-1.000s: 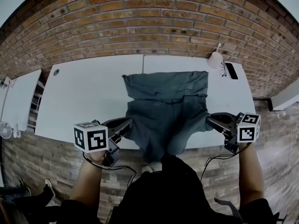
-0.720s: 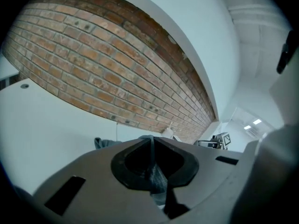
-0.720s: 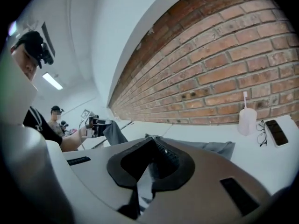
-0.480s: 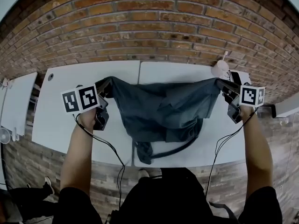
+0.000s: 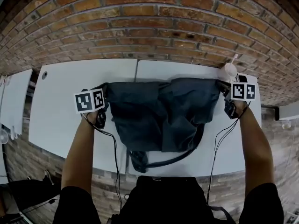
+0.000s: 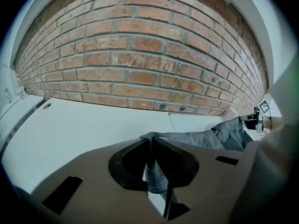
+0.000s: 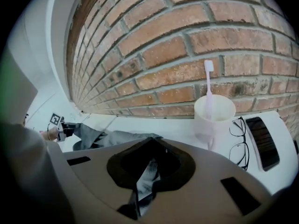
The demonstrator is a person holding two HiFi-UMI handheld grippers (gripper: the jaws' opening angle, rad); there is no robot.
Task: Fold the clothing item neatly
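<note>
The left gripper (image 5: 104, 87) is clenched on one far corner of the garment (image 5: 159, 111). In the left gripper view, a fold of grey cloth sits pinched between its closed jaws. The right gripper (image 5: 220, 82) is clenched on the opposite far corner, and the right gripper view shows cloth bunched between its jaws too. Both grippers tilt down over the far part of the table (image 5: 65, 101), well apart from each other. The garment's far edge runs stretched between them, roughly parallel to the brick wall (image 5: 149, 27).

From that edge the garment lies spread and creased across the middle of the table, narrowing toward the person. A dark strap (image 5: 180, 157) loops out of it on the near side. A bunched end (image 5: 138, 161) lies close to the table's near edge.

Just beside the right gripper a white cup (image 7: 214, 118) stands near the wall, with a toothbrush (image 7: 209, 83) upright in it. Glasses (image 7: 238, 143) lie next to the cup, and a phone (image 7: 261, 141) lies flat just beyond them.
</note>
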